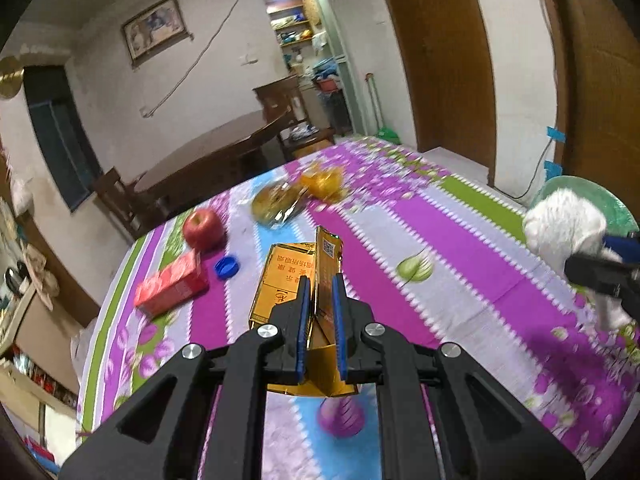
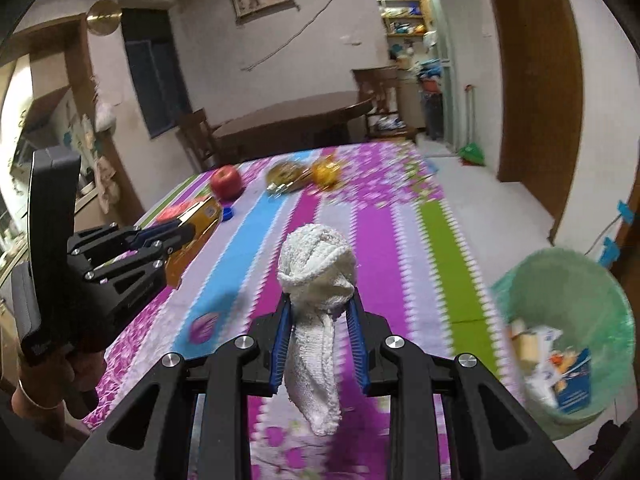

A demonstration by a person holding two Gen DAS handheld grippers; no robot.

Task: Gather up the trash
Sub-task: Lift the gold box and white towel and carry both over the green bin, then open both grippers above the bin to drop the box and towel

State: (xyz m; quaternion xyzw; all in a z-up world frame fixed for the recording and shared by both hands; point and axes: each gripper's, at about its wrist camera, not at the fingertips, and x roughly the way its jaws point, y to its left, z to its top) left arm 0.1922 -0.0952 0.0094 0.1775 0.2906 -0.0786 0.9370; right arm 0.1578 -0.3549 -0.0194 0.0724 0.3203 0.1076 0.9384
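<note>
My left gripper is shut on a flattened gold cigarette carton, held above the purple striped tablecloth. In the right wrist view that same left gripper and the gold carton appear at the left, with a person's hand on its handle. My right gripper is shut on a white rolled cloth, which hangs down between the pads. The cloth and right gripper show at the right edge of the left wrist view. A green-lined trash bin with several scraps inside stands lower right.
On the table lie a red apple, a red carton, a blue bottle cap, a shiny snack wrapper and an orange wrapper. A dark wooden table with chairs stands behind. Open white floor lies to the right of the table.
</note>
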